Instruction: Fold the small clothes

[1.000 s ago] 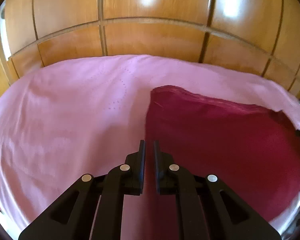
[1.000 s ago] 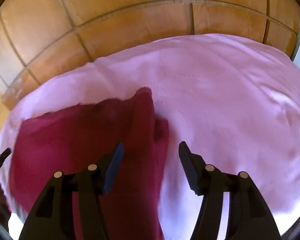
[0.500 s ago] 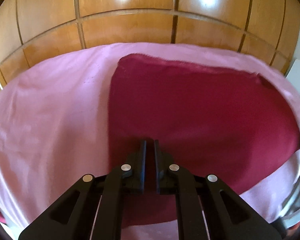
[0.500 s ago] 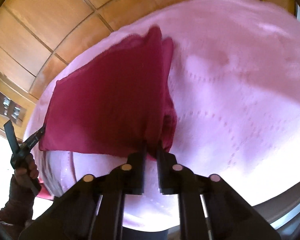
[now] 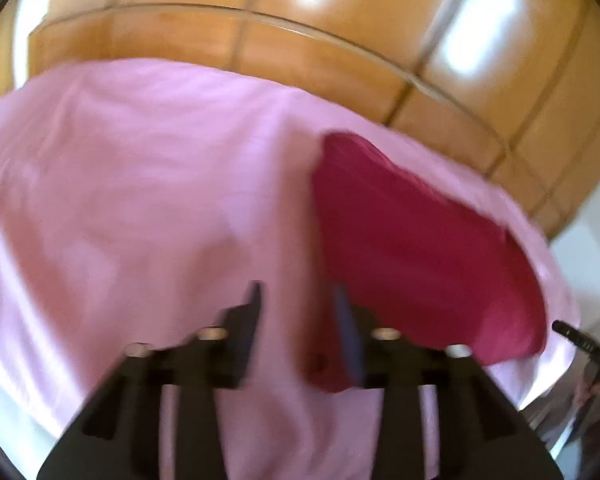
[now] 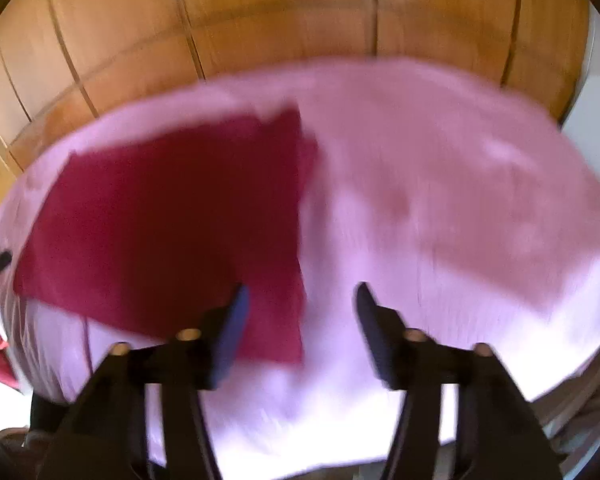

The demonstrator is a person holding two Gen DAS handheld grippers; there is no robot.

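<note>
A dark red cloth (image 6: 172,216) lies flat as a folded rectangle on the pink sheet (image 6: 440,208). My right gripper (image 6: 302,300) hovers over its near right corner, jaws opening; the corner lies below the gap and the pads do not touch it. In the left wrist view the cloth (image 5: 420,256) spreads to the right. My left gripper (image 5: 298,304) is opening too, with the cloth's near left corner just inside its right finger (image 5: 342,312), not pinched. Both views are blurred by motion.
Wooden panelled doors (image 5: 340,20) stand behind the bed. The bed's near edge runs just below both grippers. A scrap of red fabric (image 6: 0,360) hangs at the lower left. A white wall (image 5: 596,232) shows on the right.
Both grippers were shut at the cloth's near edge half a second ago and have now opened and let go. The left view has swung left, so the cloth sits further right.
</note>
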